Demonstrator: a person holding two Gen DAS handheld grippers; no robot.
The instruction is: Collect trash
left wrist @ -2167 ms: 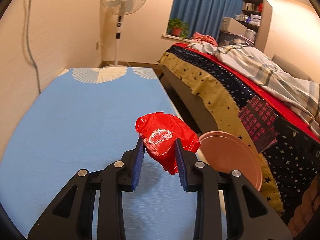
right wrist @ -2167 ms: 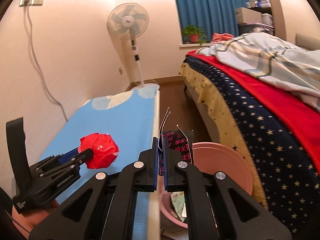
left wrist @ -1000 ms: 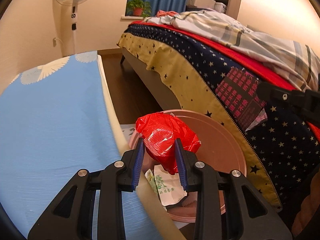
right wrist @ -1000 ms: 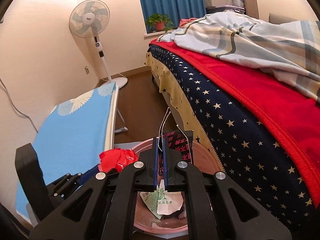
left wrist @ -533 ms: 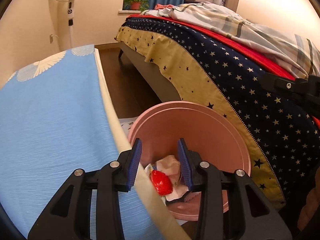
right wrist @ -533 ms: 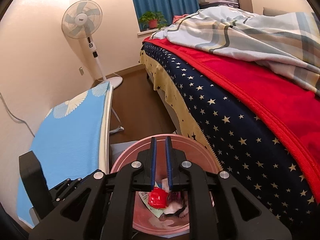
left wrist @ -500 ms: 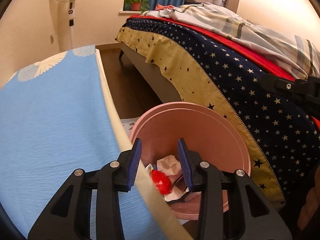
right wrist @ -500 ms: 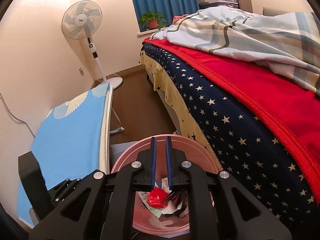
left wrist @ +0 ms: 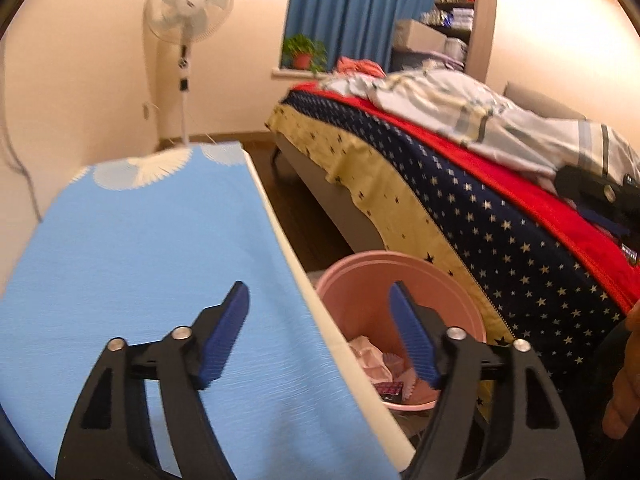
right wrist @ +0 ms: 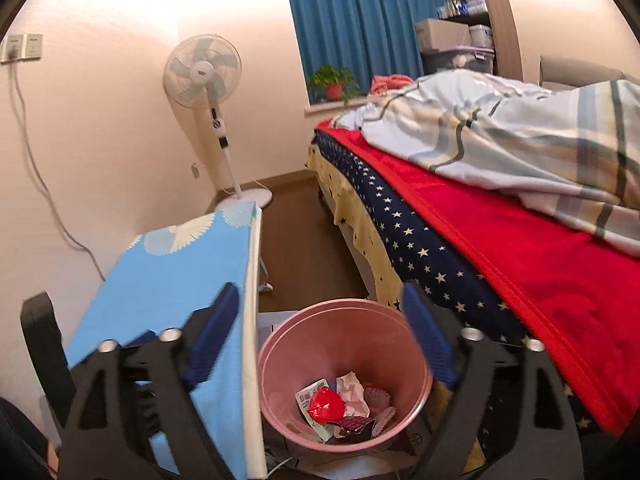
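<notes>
Blue table, pink bin, bed

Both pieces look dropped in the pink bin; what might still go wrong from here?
1. The pink bin stands tight between the blue-topped table and the bed; a swinging hand might tip it.
2. The right gripper and left gripper are opening, nothing between them; their wide fingers may clip the table edge.

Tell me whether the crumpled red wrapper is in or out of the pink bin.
In: the crumpled red wrapper lies among papers at the bottom of the pink bin.
</notes>
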